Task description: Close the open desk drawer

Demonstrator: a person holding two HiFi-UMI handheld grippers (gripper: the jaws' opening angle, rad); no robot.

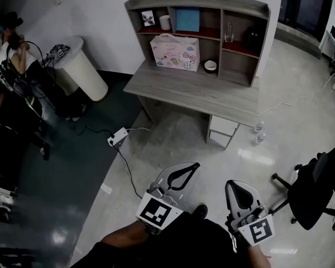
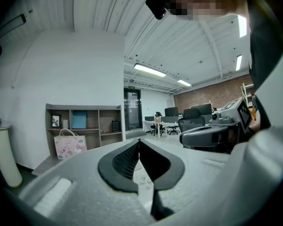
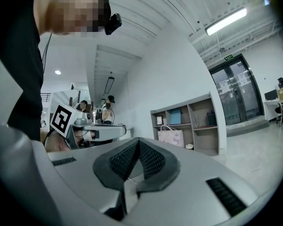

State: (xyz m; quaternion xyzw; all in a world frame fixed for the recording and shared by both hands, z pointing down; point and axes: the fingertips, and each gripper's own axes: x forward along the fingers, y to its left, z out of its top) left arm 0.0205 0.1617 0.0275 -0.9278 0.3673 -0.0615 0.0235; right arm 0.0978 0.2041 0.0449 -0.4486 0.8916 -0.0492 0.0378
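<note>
The grey wooden desk point(image 1: 195, 91) with its shelf hutch stands against the white wall, well ahead of me. Under its right side is a white drawer unit point(image 1: 222, 130); its top drawer front seems to stand slightly forward, though it is small at this distance. Both grippers hang low and close to my body, far from the desk. My left gripper point(image 1: 196, 165) is shut with nothing between its tips. My right gripper point(image 1: 230, 183) is shut and empty too. The left gripper view shows its jaws point(image 2: 139, 141) touching, with the hutch point(image 2: 85, 124) far off. In the right gripper view the tips point(image 3: 138, 139) meet, with the hutch point(image 3: 188, 124) beyond them.
A pink gift bag point(image 1: 175, 52) sits on the desk. Two small bottles point(image 1: 259, 132) stand on the floor by the drawers. A power strip point(image 1: 118, 137) with cables lies left of the desk. A black office chair point(image 1: 315, 188) stands at right, a white cylinder stand point(image 1: 81, 68) and a person point(image 1: 11, 49) at left.
</note>
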